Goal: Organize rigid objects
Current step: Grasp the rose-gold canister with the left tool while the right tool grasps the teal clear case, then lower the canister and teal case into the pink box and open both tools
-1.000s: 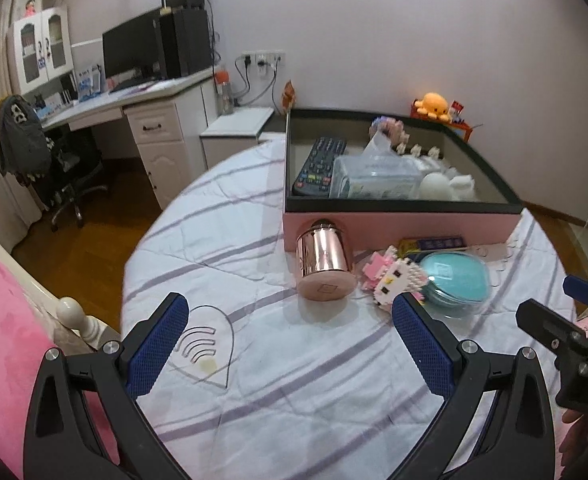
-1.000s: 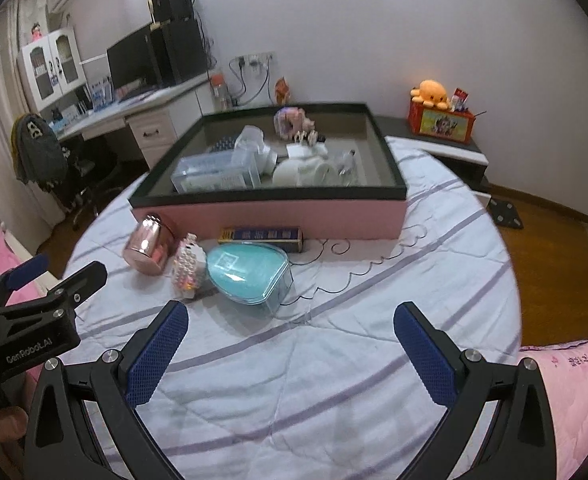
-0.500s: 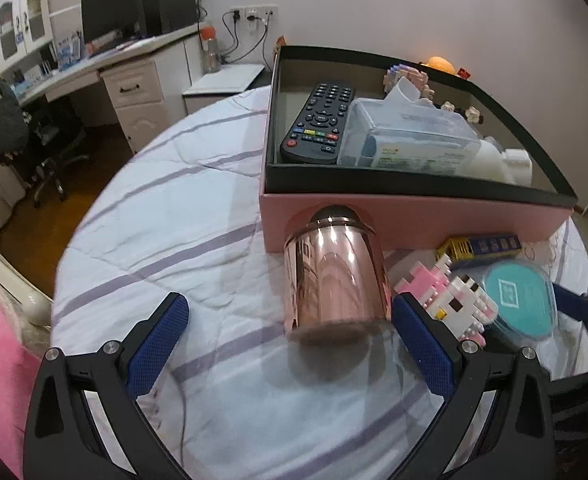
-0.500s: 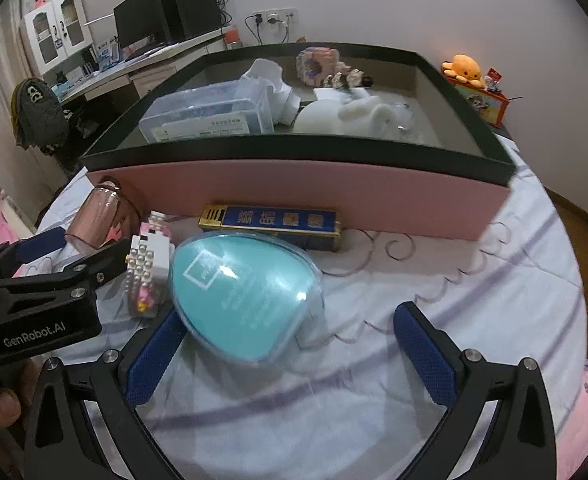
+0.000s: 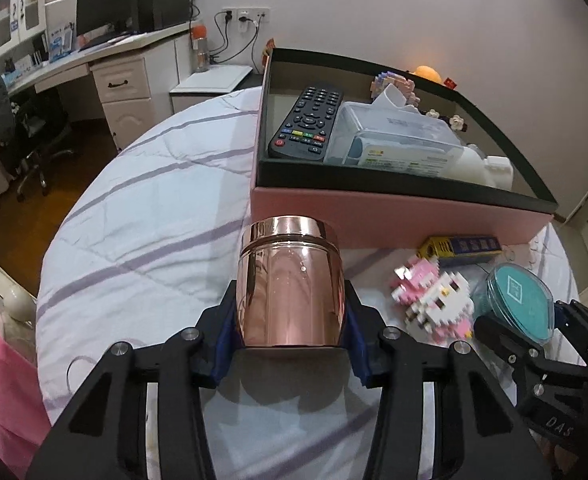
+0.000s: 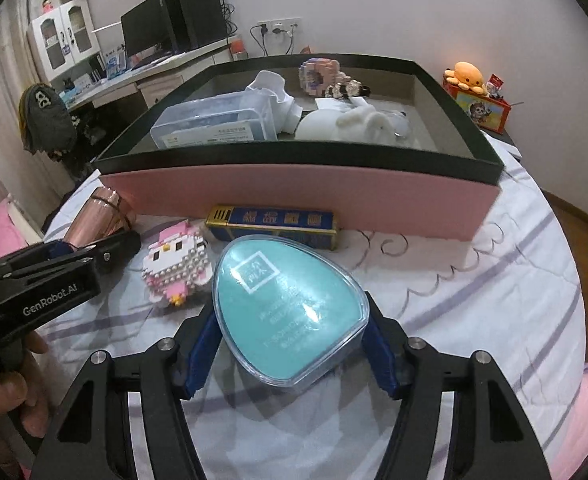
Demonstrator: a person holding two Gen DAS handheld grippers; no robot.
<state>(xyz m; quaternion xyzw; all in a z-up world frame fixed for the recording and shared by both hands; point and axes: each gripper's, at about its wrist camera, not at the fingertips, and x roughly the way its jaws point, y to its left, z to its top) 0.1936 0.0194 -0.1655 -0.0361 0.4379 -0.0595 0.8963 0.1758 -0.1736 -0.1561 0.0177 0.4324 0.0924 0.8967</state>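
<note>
Canister (image 5: 290, 280), rose-gold and lying on its side just before the pink box (image 5: 397, 216), sits between the closing jaws of the left gripper (image 5: 290, 340), whose blue pads press its flanks; block figure (image 5: 433, 300) lies right of it, before the box. Egg-shaped teal case (image 6: 290, 308), before the box and a blue-gold bar (image 6: 274, 224), lies between the right gripper's (image 6: 290, 350) closing jaws, pads against its sides.

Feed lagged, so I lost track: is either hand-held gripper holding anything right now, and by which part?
Left hand-held gripper: closing on the copper canister, pads on its sides near its base. Right hand-held gripper: closing around the teal egg-shaped case, pads at its wide end.
</note>
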